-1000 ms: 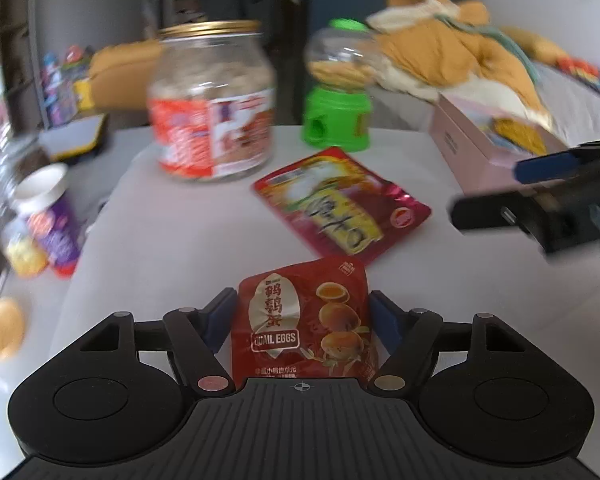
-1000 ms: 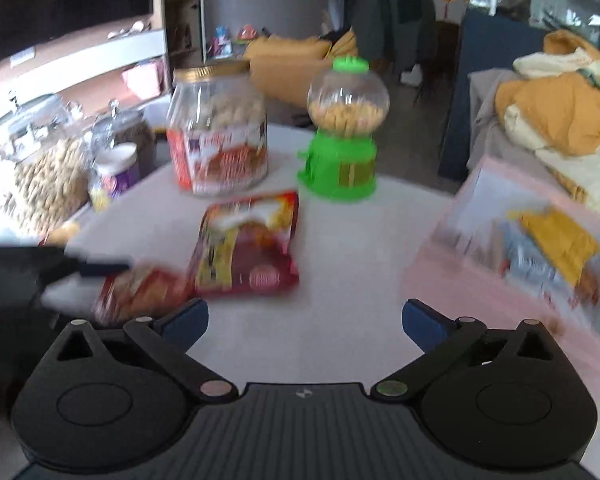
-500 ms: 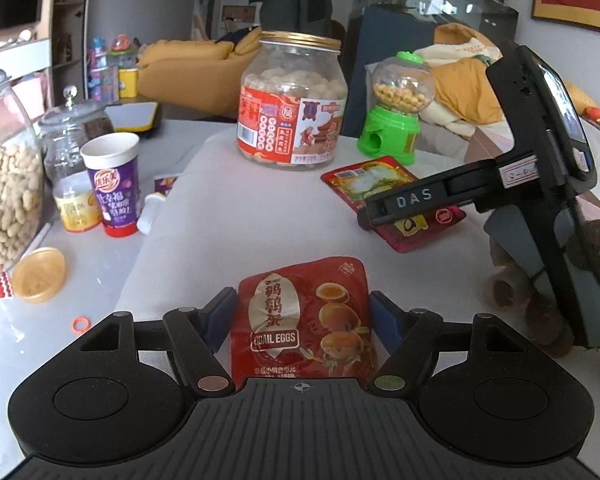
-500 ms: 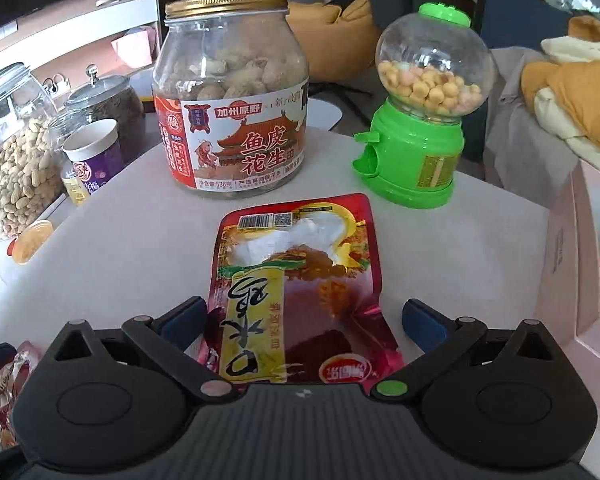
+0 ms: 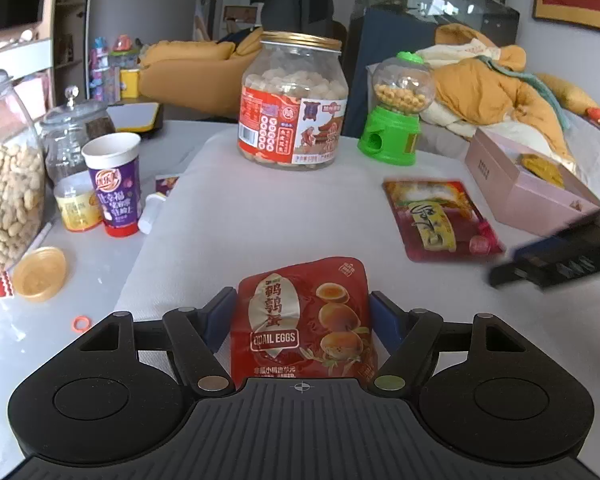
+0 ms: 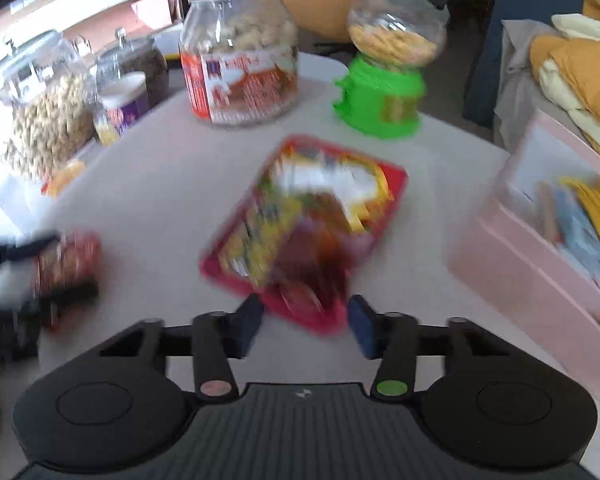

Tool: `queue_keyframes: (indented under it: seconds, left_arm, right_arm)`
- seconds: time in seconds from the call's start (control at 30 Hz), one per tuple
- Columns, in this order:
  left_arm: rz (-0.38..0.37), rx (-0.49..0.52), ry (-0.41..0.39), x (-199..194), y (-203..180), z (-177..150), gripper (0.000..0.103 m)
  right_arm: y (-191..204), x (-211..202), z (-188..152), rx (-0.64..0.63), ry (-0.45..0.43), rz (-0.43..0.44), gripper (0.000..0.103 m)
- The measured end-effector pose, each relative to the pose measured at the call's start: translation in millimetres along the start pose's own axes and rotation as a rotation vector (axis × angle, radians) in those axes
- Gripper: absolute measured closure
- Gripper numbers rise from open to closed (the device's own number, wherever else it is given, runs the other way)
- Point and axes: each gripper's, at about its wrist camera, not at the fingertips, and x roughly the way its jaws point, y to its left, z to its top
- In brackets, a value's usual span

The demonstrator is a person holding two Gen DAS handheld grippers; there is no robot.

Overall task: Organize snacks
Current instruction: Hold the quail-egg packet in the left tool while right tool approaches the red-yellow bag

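Quail-egg pouch (image 5: 304, 320), light, soft and slick, sits pinched by the left hand-held gripper (image 5: 302, 318) above the desk's (image 5: 260, 216) near edge. Farther in, the right hand-held gripper's (image 6: 306, 322) jaws have just been closing round the red snack pouch's (image 6: 304, 224) stiffer bottom seam; contact is blurred.

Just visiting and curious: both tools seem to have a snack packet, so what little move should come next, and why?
Probably carry the red and yellow packet right, over the pink box. The right gripper's jaws have just been closing on its near corner, and that open box already holds packets. The quail egg packet sits in the left gripper.
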Motion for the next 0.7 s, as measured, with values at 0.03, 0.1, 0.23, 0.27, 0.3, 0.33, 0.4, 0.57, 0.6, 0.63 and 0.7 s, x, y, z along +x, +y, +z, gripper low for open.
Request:
queue_keyframes:
  seconds: [0.03, 0.1, 0.23, 0.27, 0.3, 0.33, 0.4, 0.57, 0.6, 0.63, 0.7]
  left_arm:
    - [0.006, 0.007, 0.002, 0, -1, 0, 0.026]
    - [0.020, 0.021, 0.006, 1, -4, 0, 0.026]
    - [0.043, 0.048, 0.013, 3, -8, 0, 0.026]
    - [0.045, 0.051, 0.013, 3, -8, 0, 0.026]
    - [0.046, 0.051, 0.013, 4, -9, 1, 0.026]
    - [0.044, 0.049, 0.012, 4, -9, 1, 0.026]
    - [0.040, 0.044, 0.009, 3, -8, 0, 0.026]
    - [0.029, 0.027, 0.001, 1, -5, -1, 0.026]
    - [0.027, 0.023, 0.000, 1, -4, -1, 0.026]
    - [0.025, 0.021, -0.001, 1, -4, -2, 0.026]
    - [0.020, 0.015, -0.003, 0, -3, -2, 0.026]
  right_arm:
    - [-5, -6, -10, -0.002, -0.001, -0.007, 0.057]
    - [-15, -15, -23, 0.009, -0.007, -0.012, 0.057]
    - [-24, -30, -30, 0.034, -0.040, -0.019, 0.037]
    - [-25, -30, -28, 0.054, -0.049, -0.012, 0.014]
    - [-24, -29, -23, 0.080, -0.064, -0.002, 0.007]
    - [-23, -28, -18, 0.114, -0.087, 0.010, 0.000]
    - [-17, -18, -7, 0.153, -0.099, 0.019, 0.000]
    - [6, 34, 28, 0.195, -0.025, -0.036, 0.000]
    - [12, 42, 34, 0.189, -0.020, -0.063, 0.000]
    - [17, 46, 39, 0.182, -0.037, -0.082, 0.000]
    - [25, 55, 49, 0.170, -0.035, -0.109, 0.000]
